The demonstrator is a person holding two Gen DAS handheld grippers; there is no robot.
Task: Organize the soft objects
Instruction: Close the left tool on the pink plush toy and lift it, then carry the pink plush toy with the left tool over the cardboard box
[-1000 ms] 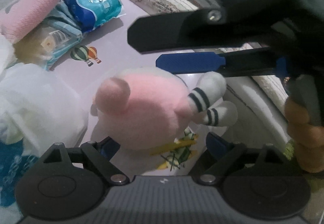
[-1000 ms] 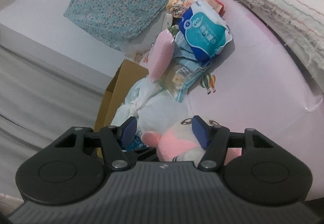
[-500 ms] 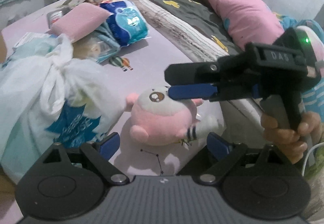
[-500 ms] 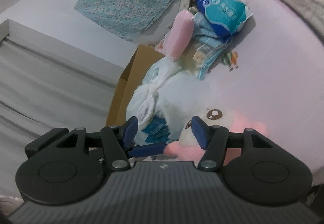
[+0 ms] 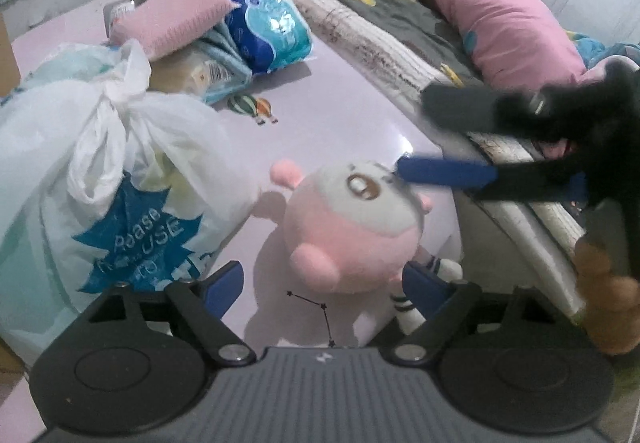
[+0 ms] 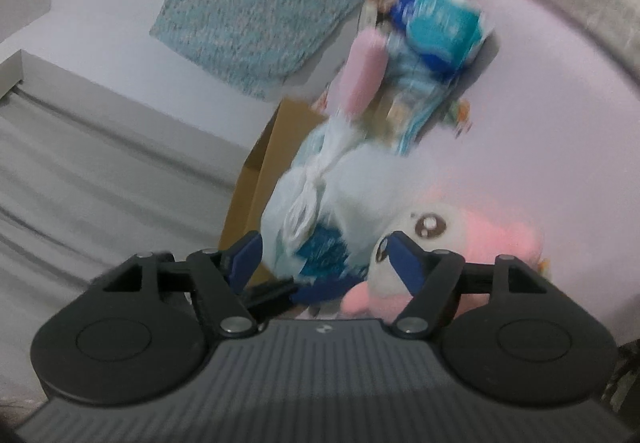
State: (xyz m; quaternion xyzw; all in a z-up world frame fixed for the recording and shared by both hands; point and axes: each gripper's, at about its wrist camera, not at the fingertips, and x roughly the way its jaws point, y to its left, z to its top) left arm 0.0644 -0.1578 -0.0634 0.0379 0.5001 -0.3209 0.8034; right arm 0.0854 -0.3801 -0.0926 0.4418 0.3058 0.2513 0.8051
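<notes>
A round pink and white plush toy (image 5: 352,227) with striped legs lies on the lilac bed sheet (image 5: 340,115), face up. My left gripper (image 5: 322,281) hovers just short of it, jaws closing, the pads on either side of its lower body and not pressing. My right gripper (image 5: 414,133) comes in from the right with its jaws opening; its lower blue pad (image 5: 444,171) rests against the top of the toy's head, the upper finger stands free above. In the right wrist view the plush toy (image 6: 460,239) lies mostly right of the right gripper (image 6: 324,255), nothing squeezed.
A knotted white plastic bag (image 5: 100,183) sits left of the toy. Behind it lie a pink cushion (image 5: 172,19) and a blue tissue pack (image 5: 268,31). A folded blanket (image 5: 360,27) and pink pillow (image 5: 508,27) fill the right. A cardboard box (image 6: 272,159) stands beyond the bed.
The left gripper has drawn back from the toy, which now looks smaller and shows its face. The right gripper's jaws have spread wider and it has shifted right along the toy's head.
</notes>
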